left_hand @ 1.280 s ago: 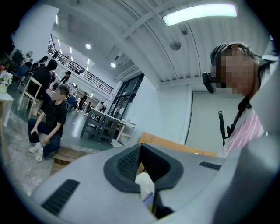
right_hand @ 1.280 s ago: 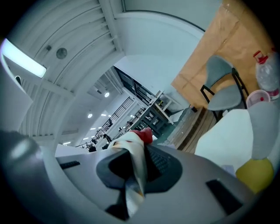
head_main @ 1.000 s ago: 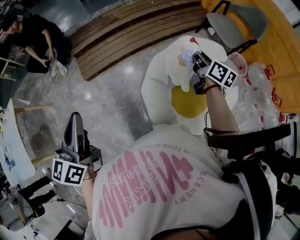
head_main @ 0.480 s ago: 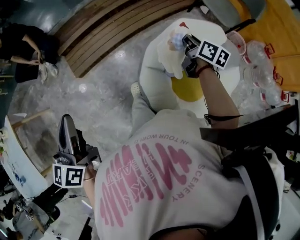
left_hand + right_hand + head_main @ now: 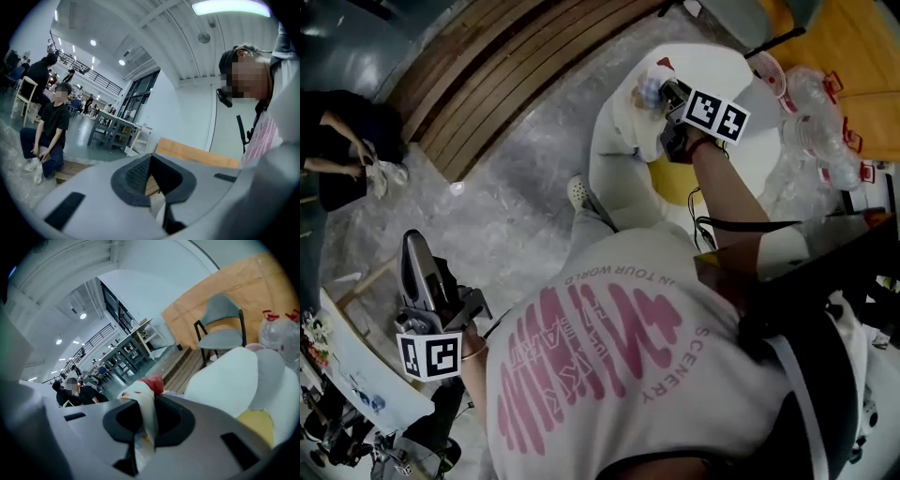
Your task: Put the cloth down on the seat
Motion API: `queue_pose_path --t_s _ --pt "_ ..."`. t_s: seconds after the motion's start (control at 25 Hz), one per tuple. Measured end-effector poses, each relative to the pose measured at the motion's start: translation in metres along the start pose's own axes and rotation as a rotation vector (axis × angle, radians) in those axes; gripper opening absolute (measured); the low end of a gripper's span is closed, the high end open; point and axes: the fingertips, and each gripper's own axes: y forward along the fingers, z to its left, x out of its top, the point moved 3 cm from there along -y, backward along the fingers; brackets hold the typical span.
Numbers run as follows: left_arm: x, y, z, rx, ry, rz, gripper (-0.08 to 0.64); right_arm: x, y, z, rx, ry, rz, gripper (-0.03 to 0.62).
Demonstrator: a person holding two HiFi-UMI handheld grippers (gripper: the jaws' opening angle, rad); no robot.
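My right gripper (image 5: 667, 97) is shut on a cream cloth (image 5: 639, 120) with red and blue print. It holds the cloth above the far rim of the white seat (image 5: 614, 169), which has a yellow cushion (image 5: 677, 184). In the right gripper view the cloth (image 5: 143, 399) runs as a strip between the jaws of that gripper (image 5: 144, 420), and the white seat (image 5: 225, 376) lies below and to the right. My left gripper (image 5: 415, 253) hangs at my left side, far from the seat. In the left gripper view that gripper (image 5: 152, 183) has its jaws together with nothing in them.
A grey chair (image 5: 224, 333) and water bottles (image 5: 276, 336) stand beyond the seat by an orange surface (image 5: 858, 52). A wooden platform (image 5: 516, 66) runs along the far left. A person (image 5: 342, 141) crouches at the left on the grey floor.
The head view has swung, so the seat sits higher in it. My right gripper has kept the cloth over the seat's far side. The left gripper has stayed at my side.
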Motion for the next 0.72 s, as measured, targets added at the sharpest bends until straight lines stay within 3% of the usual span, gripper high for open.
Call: queue_pose_path --t_s 0.36,0.72 --pt "-0.008 0.057 0.002 -0.070 -0.009 0.099 0.009 -0.008 0.024 -0.025 -0.061 0.058 0.009 0.048" --pt "-0.016 0.082 0.010 -0.070 -0.008 0.180 0.009 -0.016 0.051 -0.040 -0.097 0.095 0.002 0.048"
